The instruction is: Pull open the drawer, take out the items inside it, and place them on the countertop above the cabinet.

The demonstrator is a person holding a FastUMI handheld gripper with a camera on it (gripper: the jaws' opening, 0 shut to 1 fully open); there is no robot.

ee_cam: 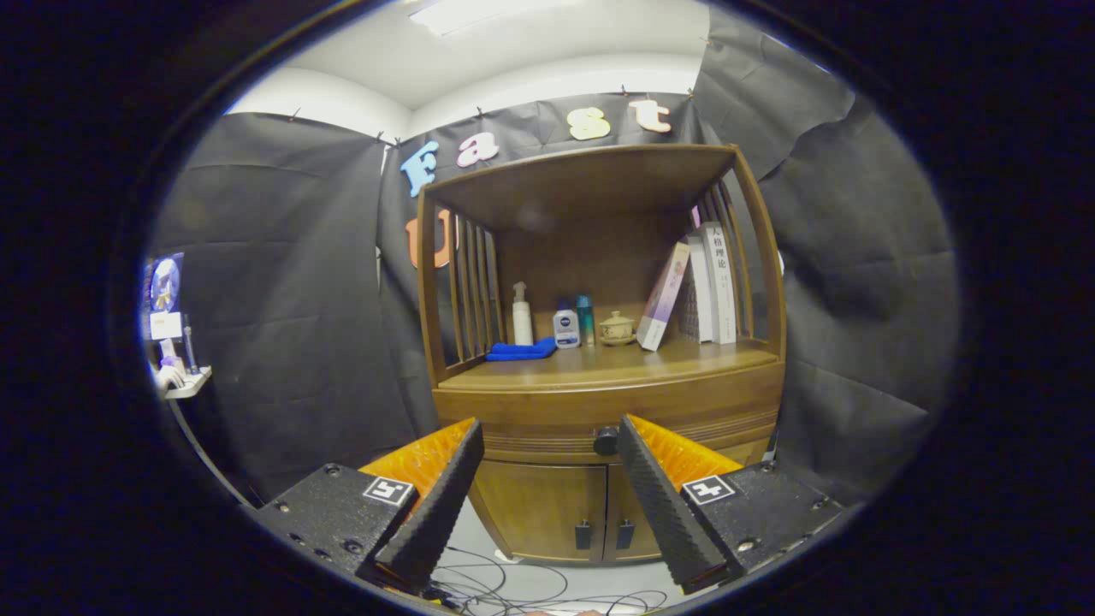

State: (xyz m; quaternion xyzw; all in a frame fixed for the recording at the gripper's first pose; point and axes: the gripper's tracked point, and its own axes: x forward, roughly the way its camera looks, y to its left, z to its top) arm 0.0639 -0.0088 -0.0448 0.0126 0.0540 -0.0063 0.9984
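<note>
Cabinet [599, 411]: wooden, seen beyond the gripper [547, 441], whose fingers are spread apart and hold nothing.
Countertop [599, 364]: bare at 6 o'clock.
At 9 o'clock: a blue cloth [520, 350] is laid flat.
Toward 12 o'clock: a white bottle [522, 315], two small bottles [573, 322] and a lidded cup [617, 328] are stood upright.
At 3 o'clock: books [697, 287] are leaned together.

**Booth with dark cloth walls**

Black cloth [282, 282] hangs as the booth's walls, creased and pinned along the top. Above it runs a white ceiling [513, 60] with a bright light panel [479, 13]. Loose cables [513, 590] trail over the pale floor [547, 577]. A small shelf [190, 383] juts out at the left.
</note>
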